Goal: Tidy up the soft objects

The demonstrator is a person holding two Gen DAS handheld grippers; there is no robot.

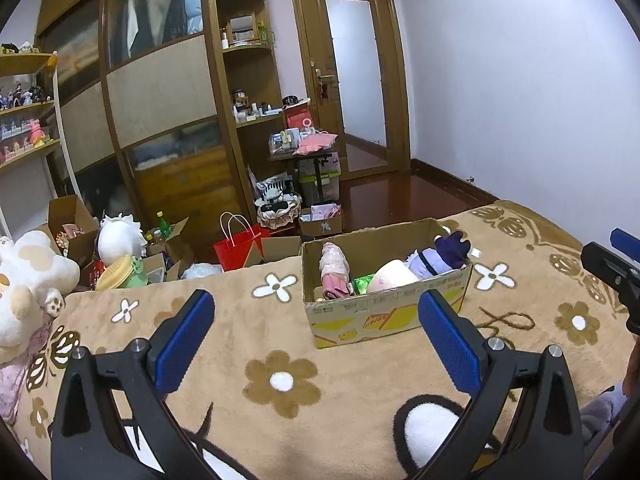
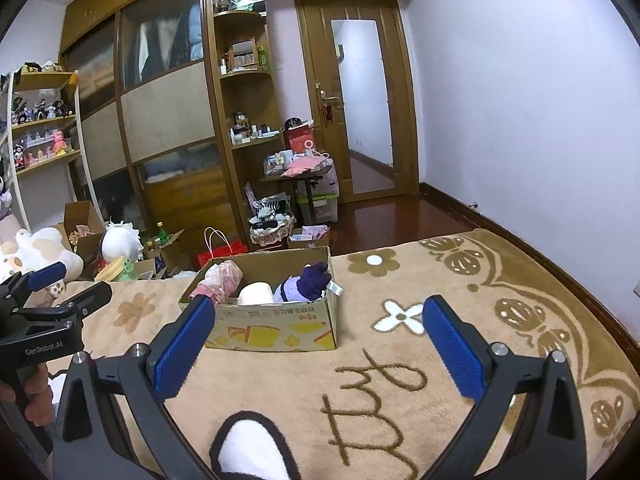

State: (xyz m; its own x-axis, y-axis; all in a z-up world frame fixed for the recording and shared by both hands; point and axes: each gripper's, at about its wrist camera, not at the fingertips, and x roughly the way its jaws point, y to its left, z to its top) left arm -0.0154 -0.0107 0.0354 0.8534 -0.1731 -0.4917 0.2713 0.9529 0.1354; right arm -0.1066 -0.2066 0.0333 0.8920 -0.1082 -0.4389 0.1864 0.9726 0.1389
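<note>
I am holding my left gripper (image 1: 316,344) and right gripper (image 2: 318,346) spread apart, empty, above the blanket (image 1: 280,320); the cardboard box (image 1: 384,312) of plush toys (image 1: 440,258) is sitting ahead, unobstructed.

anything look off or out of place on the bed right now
Nothing looks spilled or damaged. The cardboard box sits upright on the blanket with soft toys inside. One oddity: the white plush at the bed's left edge is not in the box. Both the left gripper and right gripper are open and empty.

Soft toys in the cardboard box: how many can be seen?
3: pink toy at the box's left end, pale round one in the middle, purple doll right. Others may be hidden.
</note>
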